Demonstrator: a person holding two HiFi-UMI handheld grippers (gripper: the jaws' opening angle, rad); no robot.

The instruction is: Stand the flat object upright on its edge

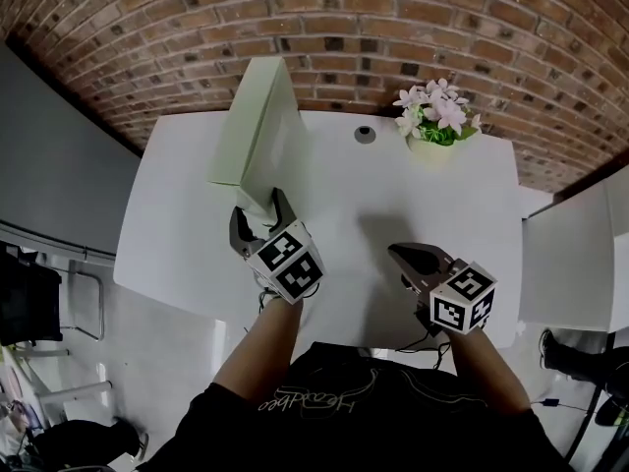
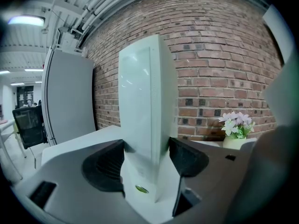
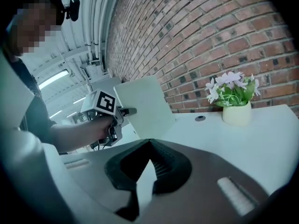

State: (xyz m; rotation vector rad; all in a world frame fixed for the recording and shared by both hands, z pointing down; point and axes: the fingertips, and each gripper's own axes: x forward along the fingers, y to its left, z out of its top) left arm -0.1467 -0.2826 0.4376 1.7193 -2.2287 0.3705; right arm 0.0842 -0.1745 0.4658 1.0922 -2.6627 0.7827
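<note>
A flat, pale white box (image 1: 257, 126) stands upright on its edge at the back left of the white table (image 1: 452, 205), leaning slightly. My left gripper (image 1: 260, 209) holds its near lower corner, a pad pressed on each side. In the left gripper view the box (image 2: 145, 101) rises between the two dark pads (image 2: 105, 164). My right gripper (image 1: 398, 254) hovers over the table's front right, shut with nothing in it. The right gripper view shows its jaws (image 3: 148, 146) closed, with the box (image 3: 145, 106) and my left gripper (image 3: 126, 111) off to its left.
A small pot of pink-white flowers (image 1: 435, 126) stands at the table's back right, with a round cable hole (image 1: 366, 134) beside it. A brick wall (image 1: 393, 28) runs behind. A white cabinet (image 1: 575, 264) is on the right and a grey partition (image 1: 49, 165) on the left.
</note>
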